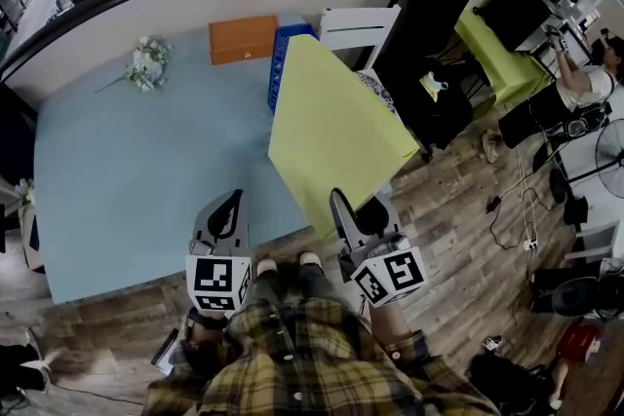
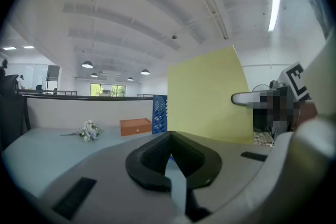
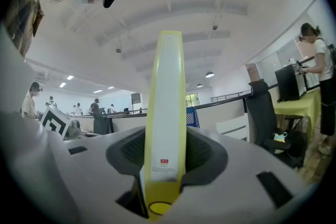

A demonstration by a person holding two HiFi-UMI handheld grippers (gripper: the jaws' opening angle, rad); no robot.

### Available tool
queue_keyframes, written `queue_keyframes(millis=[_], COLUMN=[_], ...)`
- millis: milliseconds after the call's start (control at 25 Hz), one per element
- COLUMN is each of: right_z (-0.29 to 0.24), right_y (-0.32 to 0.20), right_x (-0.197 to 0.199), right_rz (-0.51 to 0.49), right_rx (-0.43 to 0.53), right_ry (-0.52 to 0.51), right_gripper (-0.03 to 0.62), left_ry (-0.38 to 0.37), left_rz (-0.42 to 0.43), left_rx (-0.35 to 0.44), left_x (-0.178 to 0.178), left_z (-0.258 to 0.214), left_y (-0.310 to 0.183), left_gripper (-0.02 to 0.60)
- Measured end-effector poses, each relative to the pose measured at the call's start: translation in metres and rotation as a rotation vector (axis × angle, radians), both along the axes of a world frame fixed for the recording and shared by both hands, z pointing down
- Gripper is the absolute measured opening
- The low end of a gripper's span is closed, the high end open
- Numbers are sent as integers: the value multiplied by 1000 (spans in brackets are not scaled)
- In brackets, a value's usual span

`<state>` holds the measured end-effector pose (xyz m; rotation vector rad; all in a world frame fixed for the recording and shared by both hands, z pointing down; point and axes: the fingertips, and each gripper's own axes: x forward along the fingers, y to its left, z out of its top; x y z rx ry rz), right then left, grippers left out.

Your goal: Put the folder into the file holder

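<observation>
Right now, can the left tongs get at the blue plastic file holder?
Probably yes. The left tongs are empty, and only light-blue table lies between them and the blue plastic file holder. The yellow folder in the right tongs stands just right of that path.

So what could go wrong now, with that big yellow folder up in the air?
The right gripper clamps the yellow folder by its spine at the near end only, so it might tilt or slip. The blue file holder stands far off beside the orange box; the folder could catch its rim or nudge it. The left gripper holds nothing and steadies neither.
</observation>
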<state>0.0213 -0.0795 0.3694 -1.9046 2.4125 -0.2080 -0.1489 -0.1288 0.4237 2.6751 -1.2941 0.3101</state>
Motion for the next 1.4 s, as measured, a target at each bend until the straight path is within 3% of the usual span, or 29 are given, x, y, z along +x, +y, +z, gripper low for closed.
queue_keyframes(millis=[560, 1400], right_z=[-32, -13], right_y=[6, -73], right_x=[46, 55], right_rz=[89, 68], right_rx=[70, 79], right_ry=[53, 86], right_gripper=[170, 170], left_ry=[11, 5], left_rz=[42, -18], left_rx=[7, -40], left_x=[27, 43], left_z=[-3, 13], left_y=[5, -25], left_gripper=[-9, -8])
